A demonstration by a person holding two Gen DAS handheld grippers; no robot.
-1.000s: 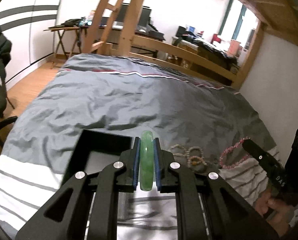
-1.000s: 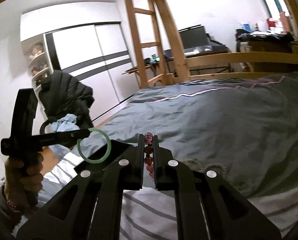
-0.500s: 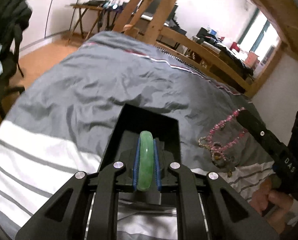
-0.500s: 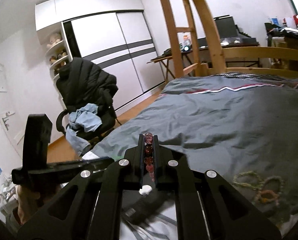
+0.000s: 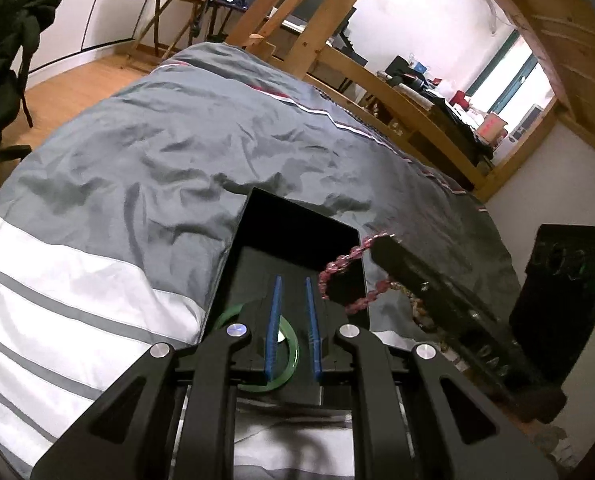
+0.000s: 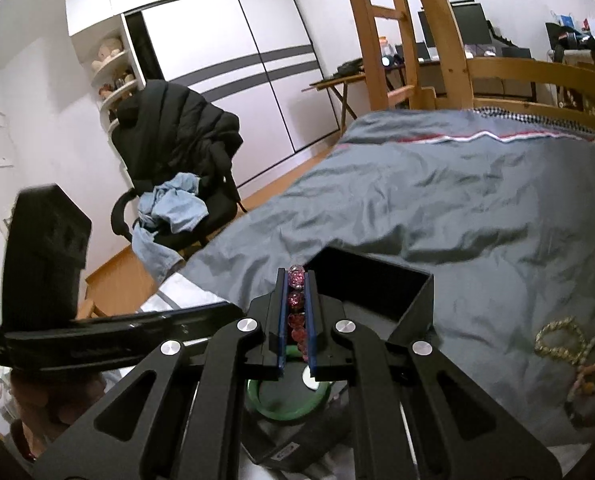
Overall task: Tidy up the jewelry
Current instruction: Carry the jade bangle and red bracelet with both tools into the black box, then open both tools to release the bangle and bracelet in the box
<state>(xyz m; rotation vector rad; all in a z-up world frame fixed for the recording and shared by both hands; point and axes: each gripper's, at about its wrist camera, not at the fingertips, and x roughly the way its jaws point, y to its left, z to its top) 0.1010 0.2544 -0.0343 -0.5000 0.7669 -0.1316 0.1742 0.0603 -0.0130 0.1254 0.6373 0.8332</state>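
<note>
One black open-topped jewelry box (image 5: 297, 236) on the grey duvet (image 5: 137, 168), far wall and right wall upright, near end hidden under the left gripper (image 5: 294, 328). One green jade bangle (image 5: 289, 356) lying flat on the box floor at the near left, free of the blue pads. Left gripper jaws apart, nothing between them, poised over the bangle.

Further right, one pink beaded bracelet (image 5: 345, 276) hanging in a loop from the tip of the right gripper (image 5: 381, 246), draped across the box's right wall, partly inside, partly outside. In the right wrist view, pink beaded bracelet (image 6: 296, 304) clamped between the jaws of the right gripper (image 6: 296, 320), beads stacked in a row along the pads (image 6: 312, 332). Beneath, the jade bangle (image 6: 285, 410) again, flat on the box floor, with the jewelry box (image 6: 377, 280) open beyond.

At far right on the duvet (image 6: 457, 200), three small beaded bracelets (image 6: 577, 360) in a cluster: one gold-toned, one pale, one amber; close together, contact between them not clear, and set apart from the box's right wall.

Two grippers over one box: both tips crowded at the near half, far half of the box floor bare and dark. Wide stretch of rumpled duvet beyond the far wall and to the left. One office chair (image 6: 177, 184) with a black jacket and blue cloth off the bed's left edge, over the wooden floor.
</note>
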